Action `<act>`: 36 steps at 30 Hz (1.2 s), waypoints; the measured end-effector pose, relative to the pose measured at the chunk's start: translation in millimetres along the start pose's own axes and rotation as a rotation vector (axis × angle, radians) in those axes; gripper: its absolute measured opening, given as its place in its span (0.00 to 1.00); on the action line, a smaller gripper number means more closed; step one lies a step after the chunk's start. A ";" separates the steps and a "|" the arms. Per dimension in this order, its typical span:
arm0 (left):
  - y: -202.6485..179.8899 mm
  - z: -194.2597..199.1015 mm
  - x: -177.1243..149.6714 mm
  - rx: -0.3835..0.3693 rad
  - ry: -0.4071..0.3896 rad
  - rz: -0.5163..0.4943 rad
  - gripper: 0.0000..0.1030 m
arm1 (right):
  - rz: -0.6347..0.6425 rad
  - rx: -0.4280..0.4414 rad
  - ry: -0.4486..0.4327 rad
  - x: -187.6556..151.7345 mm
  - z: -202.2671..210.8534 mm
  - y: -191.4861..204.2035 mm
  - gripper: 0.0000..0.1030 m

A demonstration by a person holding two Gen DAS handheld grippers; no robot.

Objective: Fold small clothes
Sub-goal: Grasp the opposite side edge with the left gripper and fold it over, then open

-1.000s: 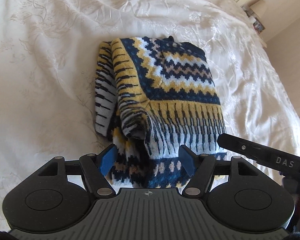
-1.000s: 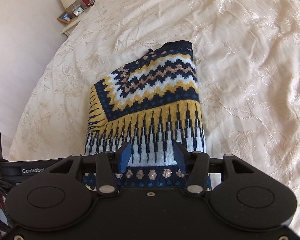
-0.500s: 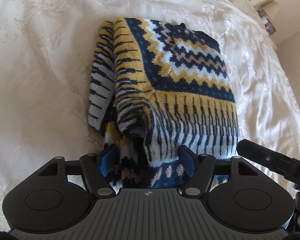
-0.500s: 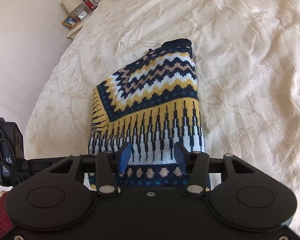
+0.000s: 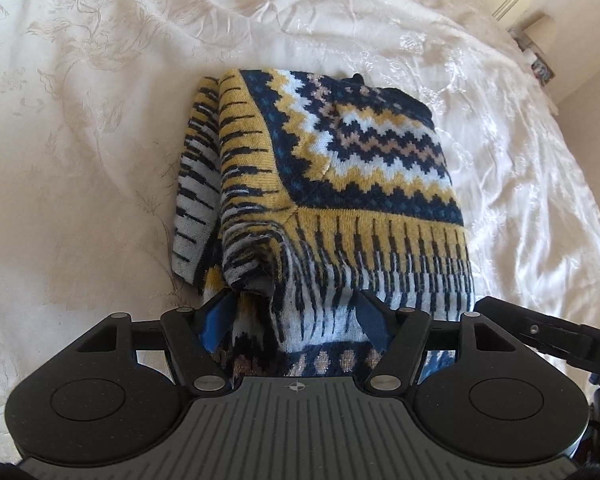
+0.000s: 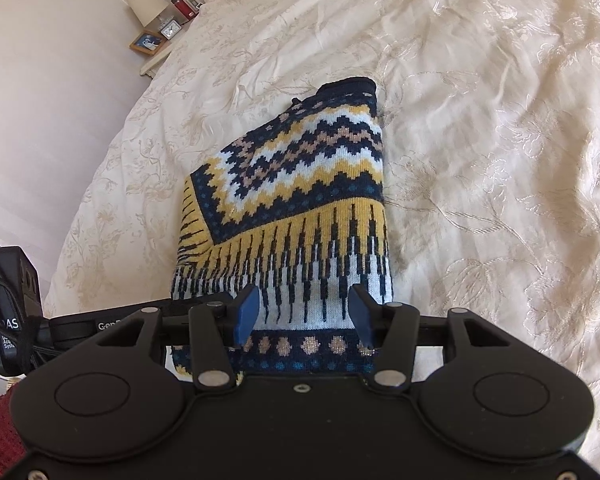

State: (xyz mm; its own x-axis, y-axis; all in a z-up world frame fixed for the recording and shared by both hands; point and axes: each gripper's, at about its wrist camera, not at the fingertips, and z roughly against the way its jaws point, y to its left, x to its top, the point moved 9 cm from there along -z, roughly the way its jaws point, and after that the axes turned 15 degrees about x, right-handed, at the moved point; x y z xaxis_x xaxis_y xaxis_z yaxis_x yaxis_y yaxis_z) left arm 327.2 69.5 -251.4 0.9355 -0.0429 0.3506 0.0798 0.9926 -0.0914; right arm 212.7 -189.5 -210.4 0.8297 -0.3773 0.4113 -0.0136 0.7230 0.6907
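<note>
1. The left gripper (image 5: 294, 320) has its two blue-padded fingers (image 5: 216, 322) spread apart, one on each side of the near hem of the sweater (image 5: 340, 184). The knit lies between them, but the pads do not press it.
2. The right gripper (image 6: 302, 312) is also spread apart, and its blue fingers (image 6: 246, 312) stand over the white and navy band at the near edge of the same sweater (image 6: 300, 200).
3. The sweater, with a yellow, navy and white zigzag pattern, lies folded on the cream bedspread (image 5: 80, 160). One sleeve is folded along its left side, where it bunches a little.
4. In the right wrist view the left gripper's body shows at the left edge, just beside the sweater.
5. Farther away, a nightstand (image 6: 156, 60) beside the bed carries a lamp (image 6: 145, 4), a small clock (image 6: 170, 30) and a picture frame (image 6: 147, 42).
</note>
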 end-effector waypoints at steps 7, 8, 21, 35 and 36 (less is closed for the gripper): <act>-3.8 -15.6 -1.1 -0.015 0.036 0.040 0.34 | 0.000 0.011 0.012 0.7 -0.3 -3.8 0.56; -5.6 -12.4 0.1 -0.028 0.011 0.030 0.13 | 0.000 0.013 0.013 0.5 -0.4 -3.9 0.56; 0.7 4.0 -16.7 0.038 -0.020 0.033 0.12 | 0.107 0.003 0.015 29.1 -13.3 1.6 0.57; 9.1 -6.0 -21.6 0.032 0.008 0.113 0.19 | 0.256 -0.022 0.144 81.0 -114.0 -13.8 0.58; 9.8 -6.3 -22.0 0.038 0.008 0.111 0.23 | 0.257 -0.025 0.158 80.8 -120.5 -16.2 0.58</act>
State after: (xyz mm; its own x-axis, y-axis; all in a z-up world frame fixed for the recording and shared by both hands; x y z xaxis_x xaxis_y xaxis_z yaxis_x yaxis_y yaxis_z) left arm 309.6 79.5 -265.8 0.9405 0.0672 0.3331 -0.0378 0.9949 -0.0940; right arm 347.2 -161.9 -260.0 0.8774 -0.0864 0.4719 -0.2227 0.7979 0.5602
